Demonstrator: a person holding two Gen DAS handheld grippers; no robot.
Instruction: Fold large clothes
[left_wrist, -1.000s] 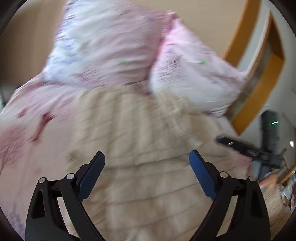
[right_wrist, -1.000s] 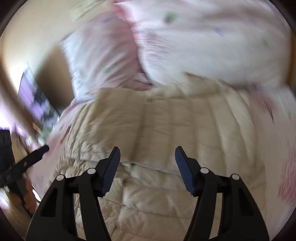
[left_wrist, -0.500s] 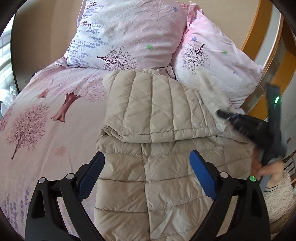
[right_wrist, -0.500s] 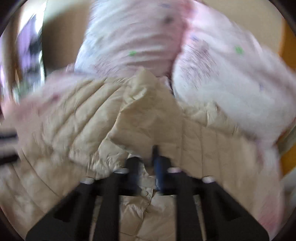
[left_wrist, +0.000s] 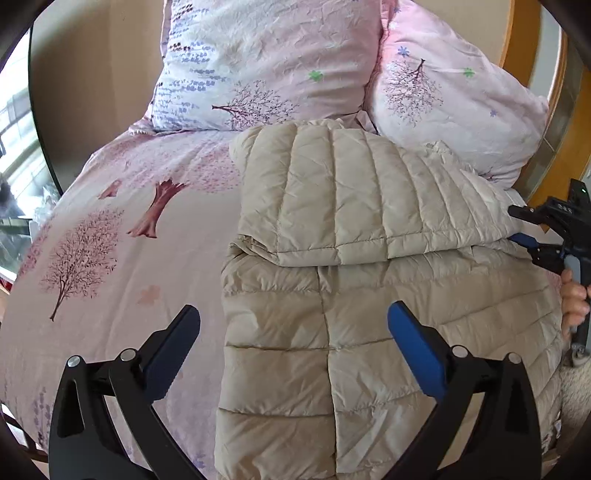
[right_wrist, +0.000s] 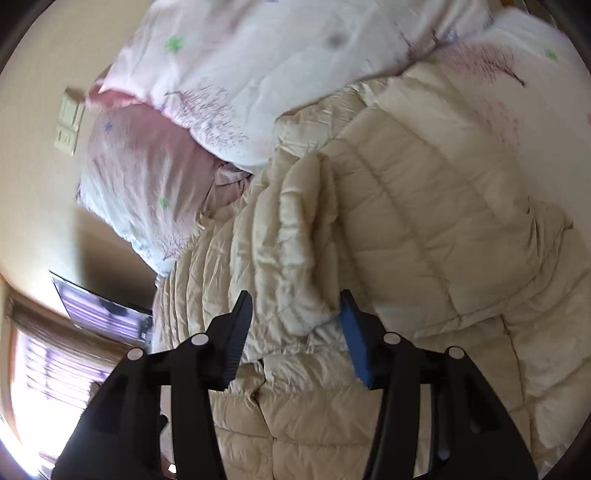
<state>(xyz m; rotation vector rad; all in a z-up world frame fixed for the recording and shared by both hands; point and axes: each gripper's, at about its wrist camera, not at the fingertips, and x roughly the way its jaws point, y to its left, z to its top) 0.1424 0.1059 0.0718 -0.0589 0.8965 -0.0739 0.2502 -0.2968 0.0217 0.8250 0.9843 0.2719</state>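
Observation:
A beige quilted puffer jacket (left_wrist: 369, 295) lies on the bed, its upper part folded down over its body. It also shows in the right wrist view (right_wrist: 424, 221). My left gripper (left_wrist: 293, 343) is open and empty, held above the jacket's lower left part. My right gripper (right_wrist: 295, 325) is open, its jaws on either side of a raised fold at the jacket's right edge. It also shows at the right edge of the left wrist view (left_wrist: 532, 236), by the folded layer's corner.
The bed has a pink tree-print sheet (left_wrist: 110, 240). Two matching pillows (left_wrist: 277, 62) (left_wrist: 454, 96) lean at the head of the bed. A wooden frame (left_wrist: 517, 44) stands at the right. A wall switch (right_wrist: 70, 125) and a dark screen (right_wrist: 99, 310) are on the wall.
The right gripper was shut on the jacket's fold half a second ago and has now opened, with its view rotated. The left gripper has stayed open over the jacket.

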